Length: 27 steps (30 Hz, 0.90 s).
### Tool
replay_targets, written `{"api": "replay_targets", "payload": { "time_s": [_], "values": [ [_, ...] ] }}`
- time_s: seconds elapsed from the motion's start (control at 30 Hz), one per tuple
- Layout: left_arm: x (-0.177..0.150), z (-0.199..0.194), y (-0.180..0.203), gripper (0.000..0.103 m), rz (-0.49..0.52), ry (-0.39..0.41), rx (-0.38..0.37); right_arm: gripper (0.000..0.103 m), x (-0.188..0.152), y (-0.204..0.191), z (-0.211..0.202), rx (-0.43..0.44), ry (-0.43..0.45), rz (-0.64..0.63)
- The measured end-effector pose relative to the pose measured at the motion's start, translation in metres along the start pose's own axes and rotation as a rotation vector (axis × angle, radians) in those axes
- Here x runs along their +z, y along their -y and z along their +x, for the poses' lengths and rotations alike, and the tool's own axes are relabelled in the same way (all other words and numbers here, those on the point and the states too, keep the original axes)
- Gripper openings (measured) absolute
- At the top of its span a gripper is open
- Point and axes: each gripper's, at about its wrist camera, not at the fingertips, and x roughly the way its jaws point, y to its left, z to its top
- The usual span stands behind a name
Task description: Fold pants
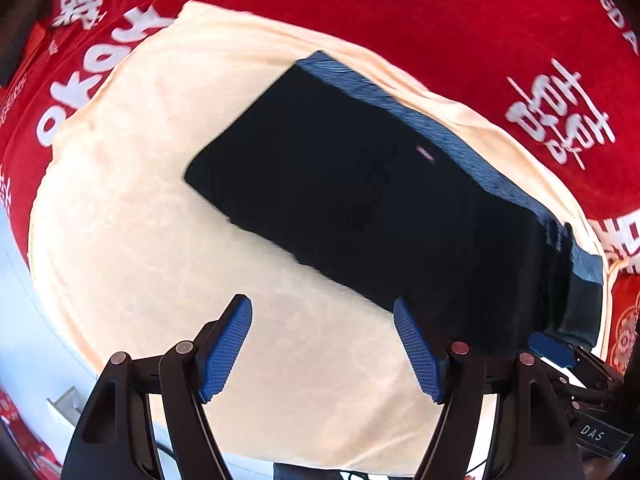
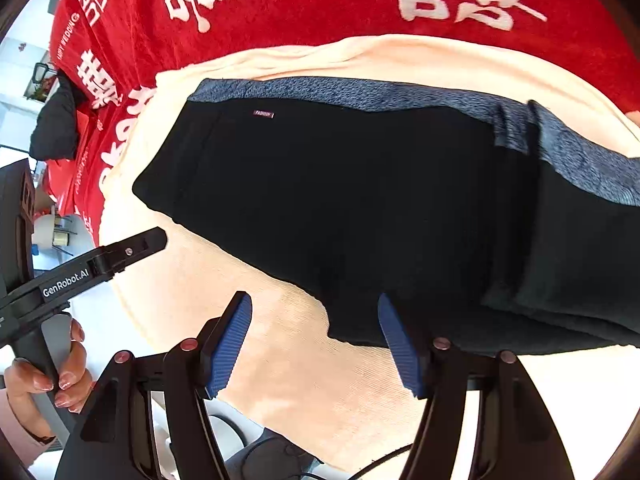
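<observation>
1. Red blanket [image 1: 460, 32] with white lettering covers the background; seen in both wrist views.
2. Cream towel [image 1: 160, 200] spread over the red blanket, serving as the work surface.
3. Black pants [image 2: 340, 200] lie folded flat on the cream towel, a long dark block with a grey-blue fleecy lining [image 2: 360, 90] showing along the far edge. A small label [image 2: 264, 114] sits near the far-left part of the fabric.
4. Left gripper [image 1: 322, 344]: jaws spread wide, holding nothing. Left blue pad [image 1: 226, 346] hangs over bare towel; the right pad is at the near edge of the pants. The main body of the pants lies ahead and to the right of the jaws. Whether the pad touches cloth cannot be told.
5. Right gripper [image 2: 316, 344]: jaws released, wide apart, empty. Left pad over the towel, right pad in front of the pants' near edge; a near corner of the pants falls between the two fingers. Contact cannot be told.
6. In the right wrist view the left gripper's finger reaches in from the left, its tip just beside the pants' left end.
7. Person's left hand [image 2: 44, 376] grips the handle, lower left.
</observation>
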Motion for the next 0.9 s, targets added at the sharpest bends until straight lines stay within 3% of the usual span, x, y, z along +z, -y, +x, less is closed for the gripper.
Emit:
{"api": "replay_targets", "payload": {
  "time_s": [0.27,0.43,0.6,0.9],
  "values": [
    [0.002,0.007,-0.018,0.074,-0.025,-0.024,-0.022,0.07,-0.012,0.001,0.014,-0.033,-0.067,0.069],
    [0.006,0.015,-0.035,0.074,-0.073,-0.025,-0.051,0.07,-0.018,-0.001,0.016,-0.06,-0.057,0.075],
    [0.018,0.021,-0.049,0.074,-0.119,-0.004,-0.125,0.07,-0.008,-0.005,0.011,-0.085,-0.002,0.042],
    [0.039,0.054,-0.058,0.074,-0.209,-0.01,-0.354,0.07,0.003,0.009,0.036,-0.051,-0.021,0.1]
  ]
}}
